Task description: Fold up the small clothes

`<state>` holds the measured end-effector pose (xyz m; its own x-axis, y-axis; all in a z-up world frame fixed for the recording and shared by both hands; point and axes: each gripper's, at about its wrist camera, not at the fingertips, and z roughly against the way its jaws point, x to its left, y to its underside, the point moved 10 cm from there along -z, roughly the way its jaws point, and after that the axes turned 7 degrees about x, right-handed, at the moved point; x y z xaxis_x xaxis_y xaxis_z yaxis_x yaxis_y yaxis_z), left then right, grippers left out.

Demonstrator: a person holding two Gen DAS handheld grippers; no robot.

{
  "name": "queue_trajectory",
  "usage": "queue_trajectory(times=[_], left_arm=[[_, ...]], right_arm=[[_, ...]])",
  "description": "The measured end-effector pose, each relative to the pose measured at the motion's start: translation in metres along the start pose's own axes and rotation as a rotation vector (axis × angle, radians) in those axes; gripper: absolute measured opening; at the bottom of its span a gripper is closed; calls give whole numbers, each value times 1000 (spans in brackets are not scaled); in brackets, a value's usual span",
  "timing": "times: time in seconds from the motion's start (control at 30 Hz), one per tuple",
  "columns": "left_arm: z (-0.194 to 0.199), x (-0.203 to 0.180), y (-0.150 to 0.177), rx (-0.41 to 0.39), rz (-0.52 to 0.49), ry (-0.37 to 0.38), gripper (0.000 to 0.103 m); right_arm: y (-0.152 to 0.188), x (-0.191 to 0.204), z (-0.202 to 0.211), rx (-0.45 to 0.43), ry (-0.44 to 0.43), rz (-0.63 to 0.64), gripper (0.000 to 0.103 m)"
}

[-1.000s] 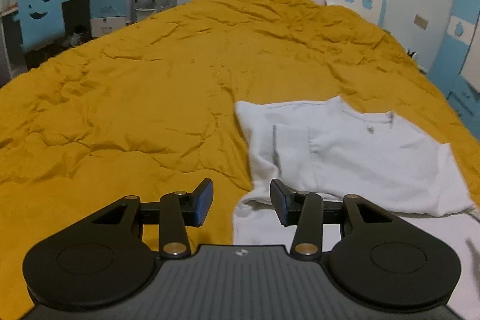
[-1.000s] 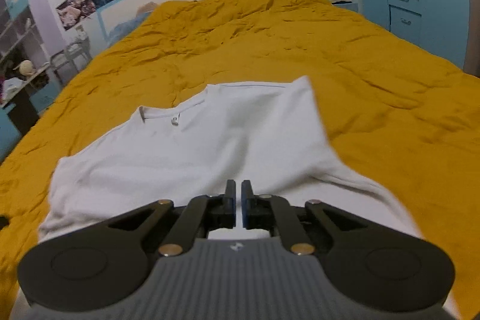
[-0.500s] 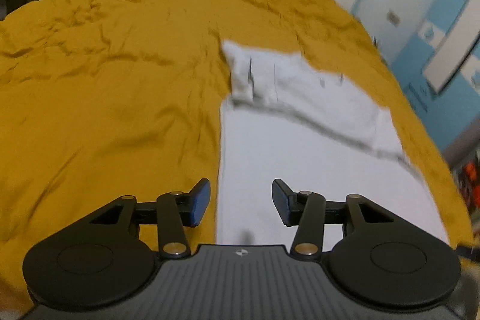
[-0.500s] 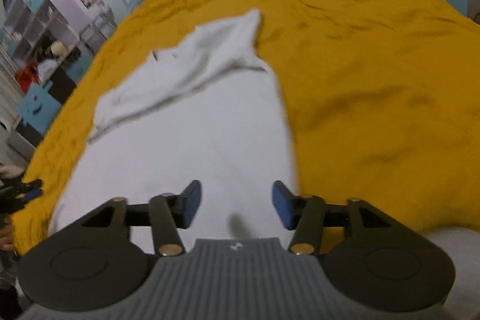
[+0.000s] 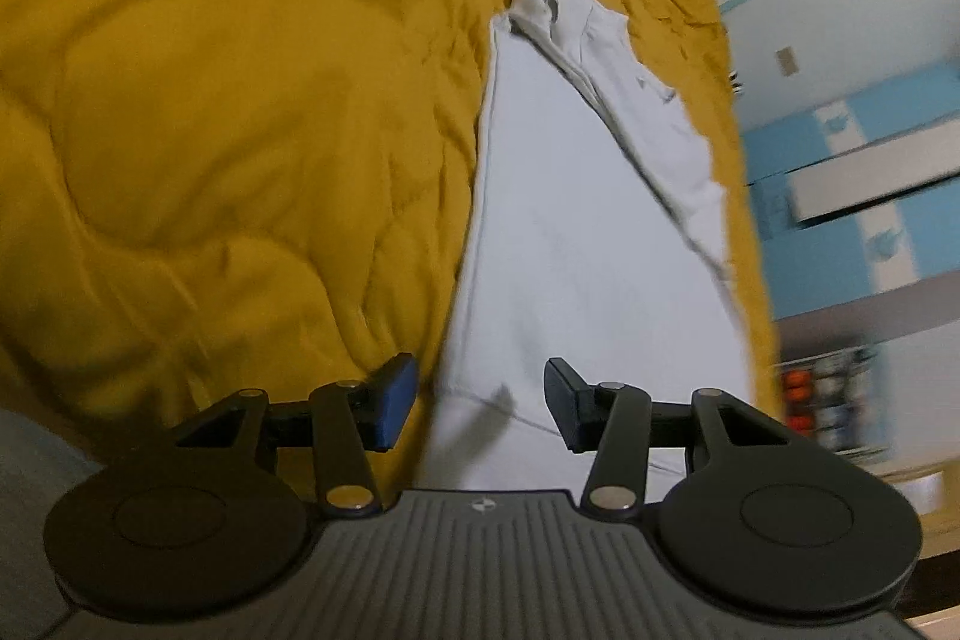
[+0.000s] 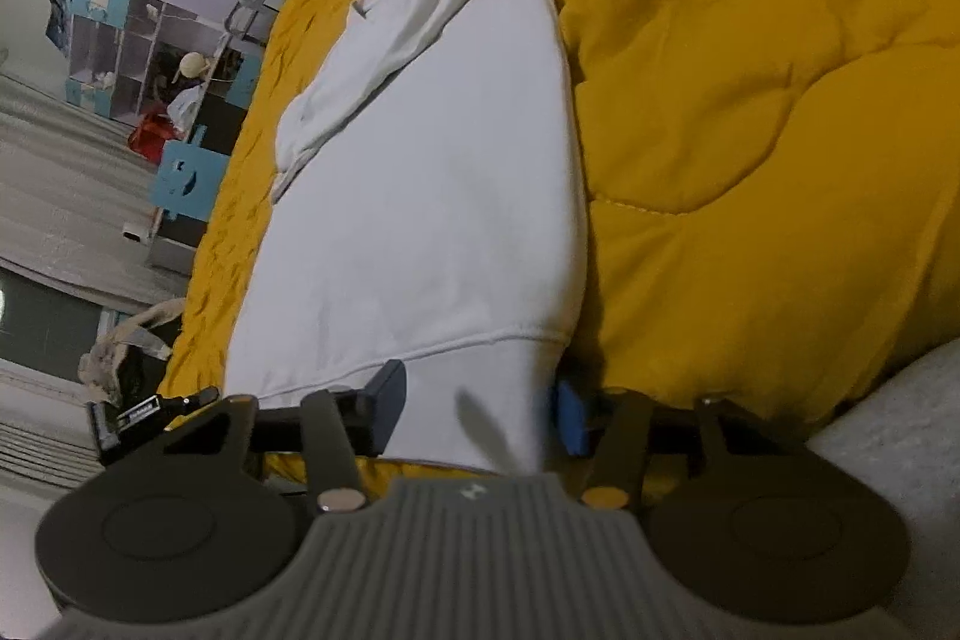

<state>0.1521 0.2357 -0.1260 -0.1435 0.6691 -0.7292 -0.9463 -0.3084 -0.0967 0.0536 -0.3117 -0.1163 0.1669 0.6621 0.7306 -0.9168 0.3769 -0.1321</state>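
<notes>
Two tongs in my views, one per hand. My left tongs [image 5: 479, 403] are apart w/ nothing pinched; the white shirt's [image 5: 576, 244] near hem edge sits in the gap between the tips, not touched as far as I can tell. My right tongs [image 6: 477, 409] just closed in a bit. The shirt's [image 6: 432, 172] near hem corner hangs between the tips, & I can't tell if the pads press it yet.

Past both tongs the shirt lies flat on the yellow blanket [image 5: 240, 100], long & thin, running away from me. At its far end the top part is bunched & folded over, w/ a sleeve tip poking out farthest.

Blanket spreads left of the left tongs & right of the right tongs [image 6: 750, 130].

Far off, left of the right tongs, I see shelves [image 6: 138, 58] & a blue chair [image 6: 186, 181]. Far right of the left tongs is a blue & white cupboard [image 5: 870, 196], blurry.
</notes>
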Motion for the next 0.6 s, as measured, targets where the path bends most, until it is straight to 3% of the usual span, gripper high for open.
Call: queue_trajectory(times=[0.1, 0.2, 0.23, 0.27, 0.3, 0.33, 0.47, 0.6], left_arm=[[-11, 6, 6, 60, 48, 76, 55], [-25, 11, 5, 68, 68, 78, 55], [-28, 12, 6, 76, 90, 83, 51], [-31, 13, 8, 91, 115, 88, 30], [-32, 14, 9, 103, 139, 74, 14], [-32, 15, 10, 111, 152, 72, 9], [-22, 6, 9, 97, 160, 105, 7], [-11, -12, 0, 92, 244, 262, 6]], right_arm=[[1, 1, 1, -9, -57, -5, 48], [-2, 2, 2, -15, -90, -7, 42], [-3, 4, 2, -8, -94, 2, 26], [-2, 6, 0, 2, -100, 14, 8], [-2, 10, -2, 13, -108, 25, 8], [-1, 13, -3, 18, -116, 42, 7], [-5, 18, 0, -9, -119, 60, 5], [-8, 24, 10, -67, -155, 37, 4]])
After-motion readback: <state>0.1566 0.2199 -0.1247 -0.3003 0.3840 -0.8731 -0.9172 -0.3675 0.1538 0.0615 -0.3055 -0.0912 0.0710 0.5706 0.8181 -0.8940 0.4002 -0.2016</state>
